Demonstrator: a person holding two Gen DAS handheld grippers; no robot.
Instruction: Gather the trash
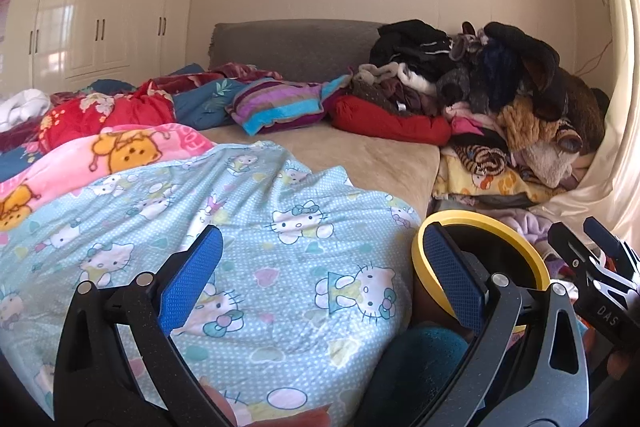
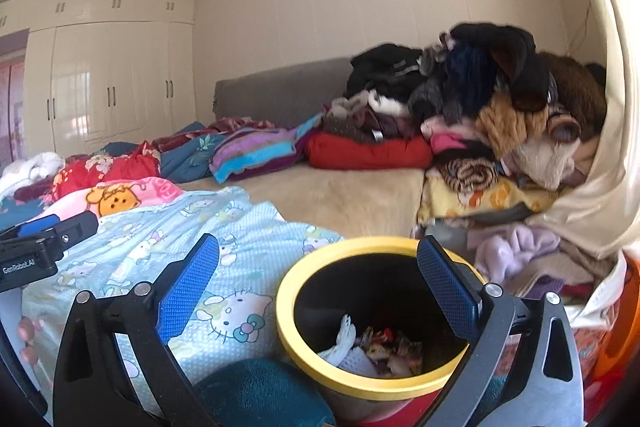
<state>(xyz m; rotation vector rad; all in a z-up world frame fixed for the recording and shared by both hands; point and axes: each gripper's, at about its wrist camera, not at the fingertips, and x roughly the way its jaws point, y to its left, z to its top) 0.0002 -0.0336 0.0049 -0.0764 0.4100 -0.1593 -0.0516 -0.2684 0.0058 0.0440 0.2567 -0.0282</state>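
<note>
1. Left wrist view:
   - Left gripper (image 1: 320, 275) held low over the bed, pointing toward the grey headboard (image 1: 296, 47); two blue-padded fingers (image 1: 190, 279) spread wide, nothing between them but the light-blue cat-print blanket (image 1: 248, 227).
   - One yellow-rimmed bin (image 1: 532, 259) at lower right, partly hidden behind the right-hand finger, outside the gap.
   - Right gripper (image 1: 592, 251) seen at the far right edge, beyond the bin; cannot tell how its fingers stand from here.
   - One striped pillow (image 1: 276, 103), one red cushion (image 1: 388, 123), one heap of clothes (image 1: 500, 87).

2. Right wrist view:
   - Right gripper (image 2: 318, 287) tilted down toward the yellow-rimmed bin (image 2: 288, 307); two blue fingers (image 2: 188, 291) spread apart, empty.
   - Bin mouth mostly between the fingers, the right-hand pad overlapping its far rim.
   - Trash (image 2: 376, 351) lying at the bin's bottom: white crumpled bits and coloured wrappers, count unclear.
   - Left gripper (image 2: 36, 239) at the left edge, over the cat-print blanket (image 2: 168, 239).
</note>
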